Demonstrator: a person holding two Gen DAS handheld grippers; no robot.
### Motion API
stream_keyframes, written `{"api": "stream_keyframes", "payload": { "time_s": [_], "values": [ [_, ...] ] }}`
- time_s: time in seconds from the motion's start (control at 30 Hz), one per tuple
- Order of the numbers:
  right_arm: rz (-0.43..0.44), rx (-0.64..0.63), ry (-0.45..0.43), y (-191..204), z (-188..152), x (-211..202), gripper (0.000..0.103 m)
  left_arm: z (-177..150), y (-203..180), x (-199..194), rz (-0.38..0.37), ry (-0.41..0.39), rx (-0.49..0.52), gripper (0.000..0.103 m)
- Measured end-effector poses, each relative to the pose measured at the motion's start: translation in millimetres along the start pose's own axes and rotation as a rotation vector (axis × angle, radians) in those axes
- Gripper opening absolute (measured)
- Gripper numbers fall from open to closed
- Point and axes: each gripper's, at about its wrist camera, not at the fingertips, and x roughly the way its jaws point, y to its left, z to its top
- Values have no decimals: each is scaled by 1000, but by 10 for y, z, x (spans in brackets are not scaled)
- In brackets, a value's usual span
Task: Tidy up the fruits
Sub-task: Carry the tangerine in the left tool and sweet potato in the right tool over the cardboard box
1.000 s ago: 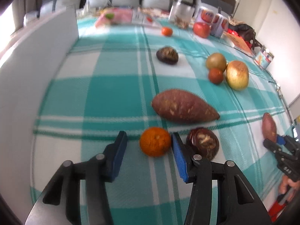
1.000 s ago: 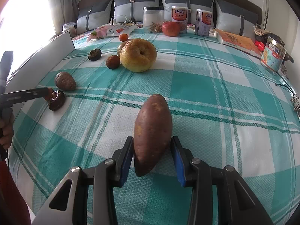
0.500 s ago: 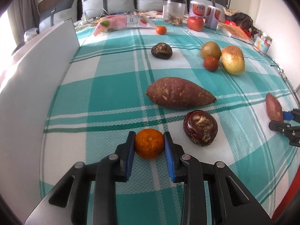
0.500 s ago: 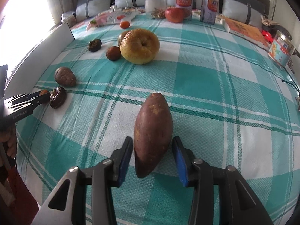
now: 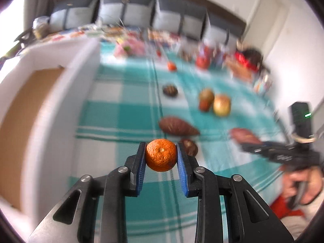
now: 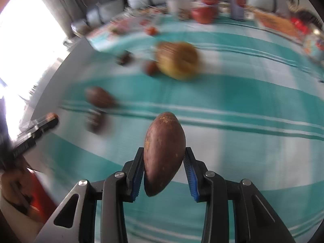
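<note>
Bed covered w/ teal-and-white plaid cloth (image 5: 125, 119). Laid directly on it: sweet potato (image 5: 178, 126), dark round fruit (image 5: 189, 146) just beside it, another dark fruit (image 5: 170, 90) farther back, yellow-green fruit (image 5: 222, 105) w/ two smaller ones touching it, small orange fruit (image 5: 172, 66). Red fruit (image 6: 203, 14), cans, packets seen blurred at far end. White box (image 5: 50, 105) set along cloth's left edge.

Far clutter (image 5: 212, 54) motion-blurred, unidentifiable

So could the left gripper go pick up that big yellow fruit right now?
Probably not: the left gripper has its jaws shut on the orange, so the yellow fruit, lying unobstructed farther up the cloth, must wait.
</note>
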Motion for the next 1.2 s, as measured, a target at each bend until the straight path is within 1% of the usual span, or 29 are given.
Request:
{"api": "stream_keyframes", "payload": {
  "time_s": [0.03,0.1,0.13,0.17,0.2,0.27,0.3,0.37,0.4,0.5,0.53,0.6,0.63,0.67,0.7,0.73,0.77,0.8,0.83,0.87,0.9,0.93,1.0,1.03,1.1,1.13,1.17,1.2],
  "values": [
    [54,-11,-11,220,110,-9,38,58,113,-178,16,-21,-11,28],
    [153,-43,-26,696,313,0,38,171,444,-516,86,-55,-41,29],
    [219,-71,-33,1050,430,24,37,201,610,-612,117,-60,-60,29],
    [263,-93,-35,1303,507,51,37,219,795,-698,159,-62,-81,29],
    [328,-127,-36,1660,612,91,35,214,1016,-765,214,-60,-106,29],
    [411,-171,-33,2183,735,167,34,156,1396,-815,284,-44,-171,29],
    [452,-203,-28,2521,802,230,34,124,1544,-812,301,-32,-202,29],
    [490,-255,-24,2988,862,354,34,53,1745,-791,323,-6,-242,29],
    [492,-285,-16,3228,876,451,34,17,1822,-764,332,5,-255,29],
    [479,-317,38,3635,871,770,34,-108,1967,-635,355,33,-283,30],
    [461,-321,48,3684,888,868,34,-139,1991,-620,360,37,-284,29],
    [416,-335,64,3671,933,916,35,-226,1964,-609,359,36,-283,29],
    [425,-342,61,3555,971,898,39,-236,1954,-611,353,30,-282,29],
    [417,-364,57,3428,1005,846,43,-248,1953,-619,348,24,-279,29],
    [394,-390,54,3320,1016,788,49,-273,1948,-662,343,18,-276,29],
    [338,-456,53,3143,1010,725,54,-274,1938,-672,336,10,-274,29],
    [291,-501,65,2996,999,732,58,-268,1928,-683,328,2,-274,29],
    [245,-543,90,2861,945,735,60,-260,1906,-705,322,-10,-272,29],
    [206,-580,139,2640,819,796,60,-244,1898,-716,320,-18,-271,29],
    [188,-583,184,2511,718,870,60,-236,1887,-726,321,-26,-272,29],
    [175,-566,234,2400,609,977,60,-231,1885,-738,320,-38,-279,29],
    [158,-519,279,2280,495,1152,60,-226,1891,-746,316,-47,-287,29],
    [167,-432,303,2204,422,1346,60,-229,1879,-778,312,-53,-305,29],
    [185,-368,311,2175,405,1487,60,-233,1874,-799,312,-54,-307,29],
    [210,-293,318,2216,384,1690,60,-247,1852,-867,317,-52,-305,29],
    [212,-263,335,2276,359,1819,58,-257,1837,-901,317,-52,-303,29],
    [175,-257,352,2322,328,1894,58,-270,1826,-928,318,-48,-299,29],
    [124,-266,368,2367,295,1963,55,-286,1806,-944,320,-33,-291,29]
  ]
}}
